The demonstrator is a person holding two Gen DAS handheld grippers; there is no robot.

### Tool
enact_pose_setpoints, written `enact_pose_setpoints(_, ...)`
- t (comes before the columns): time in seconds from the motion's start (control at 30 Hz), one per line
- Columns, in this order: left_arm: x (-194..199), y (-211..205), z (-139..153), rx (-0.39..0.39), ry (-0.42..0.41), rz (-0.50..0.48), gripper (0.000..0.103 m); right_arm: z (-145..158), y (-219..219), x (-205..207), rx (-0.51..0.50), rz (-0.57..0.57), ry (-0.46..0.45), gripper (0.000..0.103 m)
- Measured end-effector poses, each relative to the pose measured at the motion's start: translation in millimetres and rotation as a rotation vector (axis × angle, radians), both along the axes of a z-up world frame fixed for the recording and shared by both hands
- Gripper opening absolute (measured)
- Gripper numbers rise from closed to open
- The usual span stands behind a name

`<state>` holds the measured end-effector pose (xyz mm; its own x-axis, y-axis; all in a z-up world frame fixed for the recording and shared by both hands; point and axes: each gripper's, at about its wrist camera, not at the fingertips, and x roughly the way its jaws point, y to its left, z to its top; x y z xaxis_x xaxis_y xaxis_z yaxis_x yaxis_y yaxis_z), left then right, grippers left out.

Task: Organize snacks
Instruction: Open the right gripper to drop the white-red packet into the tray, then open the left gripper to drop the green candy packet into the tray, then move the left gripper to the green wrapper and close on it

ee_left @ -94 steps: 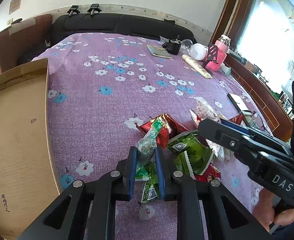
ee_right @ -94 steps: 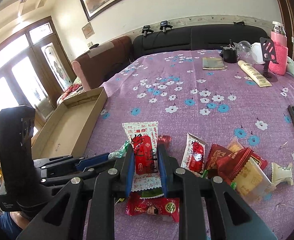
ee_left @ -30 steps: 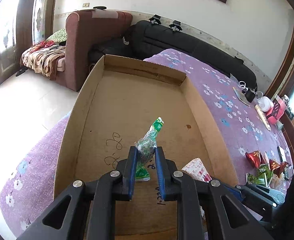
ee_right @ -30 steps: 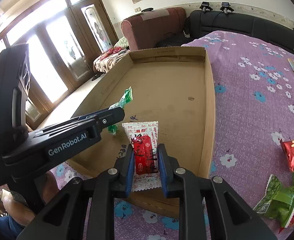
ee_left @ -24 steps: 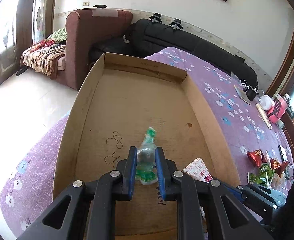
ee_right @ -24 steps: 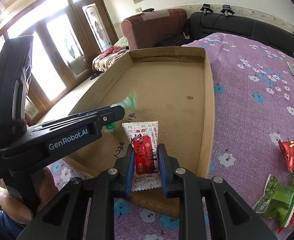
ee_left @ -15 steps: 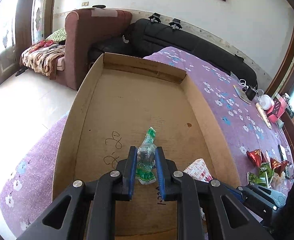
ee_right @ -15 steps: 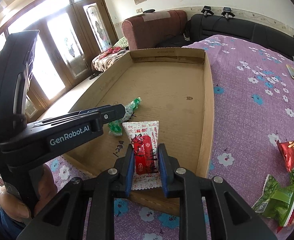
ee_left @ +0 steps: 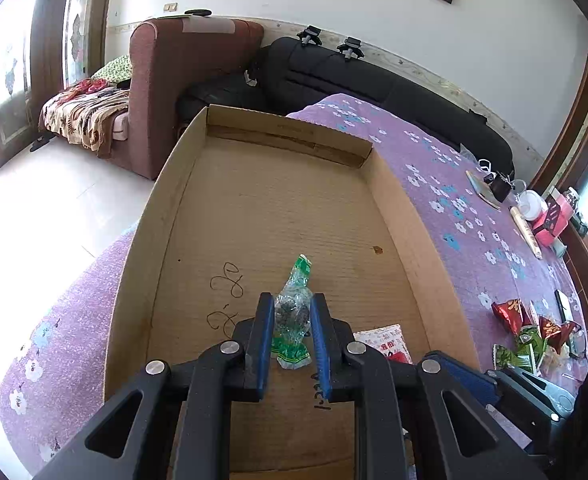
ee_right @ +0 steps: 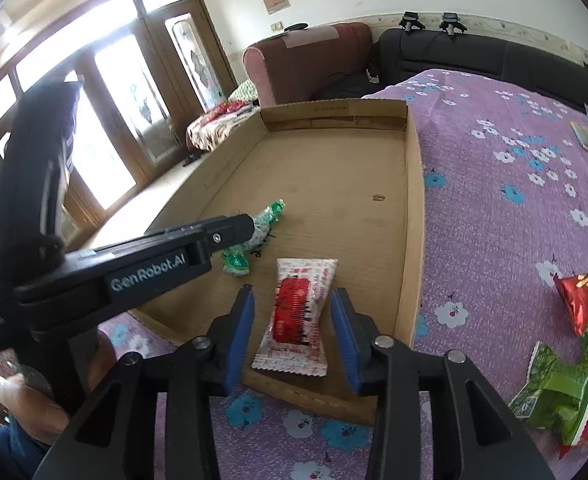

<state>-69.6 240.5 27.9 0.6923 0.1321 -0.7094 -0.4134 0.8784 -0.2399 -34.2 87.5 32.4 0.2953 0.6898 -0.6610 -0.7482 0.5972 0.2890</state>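
A shallow cardboard box (ee_left: 398, 208) (ee_right: 413, 184) lies on the purple flowered bed. My left gripper (ee_left: 292, 312) is open over the box's near end, and a green-and-clear wrapped snack (ee_left: 294, 304) (ee_right: 264, 222) lies on the box floor between its fingers. My right gripper (ee_right: 292, 312) is open wide, and a white-and-red snack packet (ee_right: 298, 312) (ee_left: 384, 342) lies on the box floor between its fingers. Several red and green snack packets (ee_right: 574, 360) (ee_left: 530, 332) lie on the bed to the right of the box.
A brown armchair (ee_left: 182, 80) and a black sofa (ee_left: 374, 88) stand beyond the box. A book, a cup and a pink bottle (ee_left: 550, 216) lie at the far right of the bed. The white floor (ee_left: 34, 208) lies past the bed's left edge.
Both grippers have opened. The green snack dropped from the left gripper onto the box floor, and the white-and-red packet left the right gripper and now lies in the box.
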Motion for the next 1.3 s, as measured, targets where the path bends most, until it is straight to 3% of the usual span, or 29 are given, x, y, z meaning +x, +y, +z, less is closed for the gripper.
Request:
enact_pose_setpoints(0.07,0,0,0,0.0,0.0,0.001,0.019,7,-2,-4,0.003,-0.009,-0.02,0.043)
enact_pose_setpoints(0.2,0,0,0,0.001,0.0,0.001,0.019,25,-12,-13,-0.002,-0.051,-0.111,0.055)
enact_pose_setpoints(0.4,0,0,1,0.004,0.0,0.002,0.019,43,-51,1,0.076,-0.135,-0.063,0.057)
enact_pose_setpoints(0.67,0,-3,1,0.015,0.006,-0.008,0.019,67,-142,37,0.163,-0.264,-0.019,0.057)
enact_pose_setpoints(0.77,2,-6,1,0.026,0.008,-0.017,0.019,62,-163,43,0.144,-0.296,-0.024,0.057)
enact_pose_setpoints(0.9,2,-11,2,0.04,0.004,-0.04,0.019,40,-180,58,0.176,-0.31,0.073,0.057)
enact_pose_setpoints(1.0,0,-15,4,0.056,-0.001,-0.056,0.03,29,-190,72,0.183,-0.339,0.137,0.053)
enact_pose_setpoints(1.07,-2,-18,7,0.076,-0.011,-0.058,0.044,25,-199,79,0.209,-0.344,0.176,0.051)
enact_pose_setpoints(1.17,-3,-23,11,0.085,-0.015,-0.052,0.046,22,-206,83,0.209,-0.36,0.195,0.05)
enact_pose_setpoints(1.3,-1,-44,24,0.077,-0.032,-0.117,0.046,21,-206,83,0.189,-0.371,0.197,0.05)
